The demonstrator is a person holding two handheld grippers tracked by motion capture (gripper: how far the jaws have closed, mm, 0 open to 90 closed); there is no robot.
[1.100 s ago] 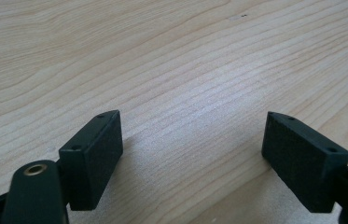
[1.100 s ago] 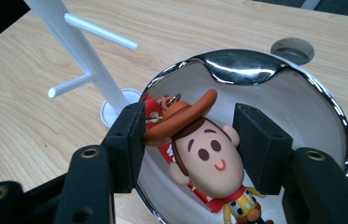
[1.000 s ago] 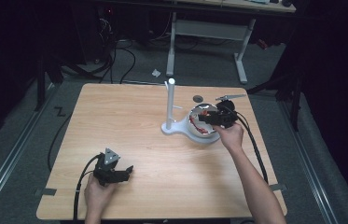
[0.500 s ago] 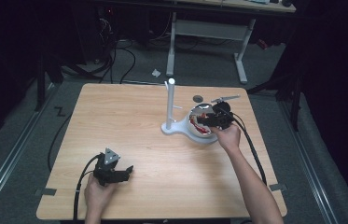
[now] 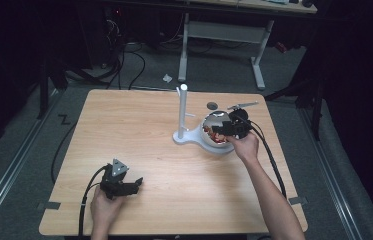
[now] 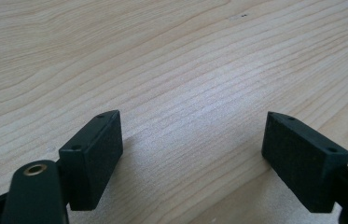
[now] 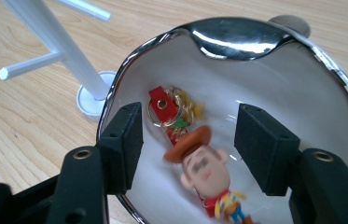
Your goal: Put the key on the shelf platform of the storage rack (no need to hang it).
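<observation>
Danger we see: right gripper (image 7: pixel 188 149), jaws just opening and apart above the cowboy keychain (image 7: pixel 199 172) in the bowl (image 7: pixel 302 84) near the table's far right corner, may tip that bowl, while left gripper (image 6: pixel 192 163) gapes empty.

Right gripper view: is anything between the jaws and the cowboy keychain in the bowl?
Nothing visible. The right gripper has just opened its jaws, and they hang apart over the cowboy keychain, which lies loose in the silver-rimmed bowl, untouched by either pad. The white stand sits off to the side.

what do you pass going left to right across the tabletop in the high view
left gripper → white stand → silver-rimmed bowl → right gripper over the bowl, jaws just opened, keychain figure lying loose between them
</observation>
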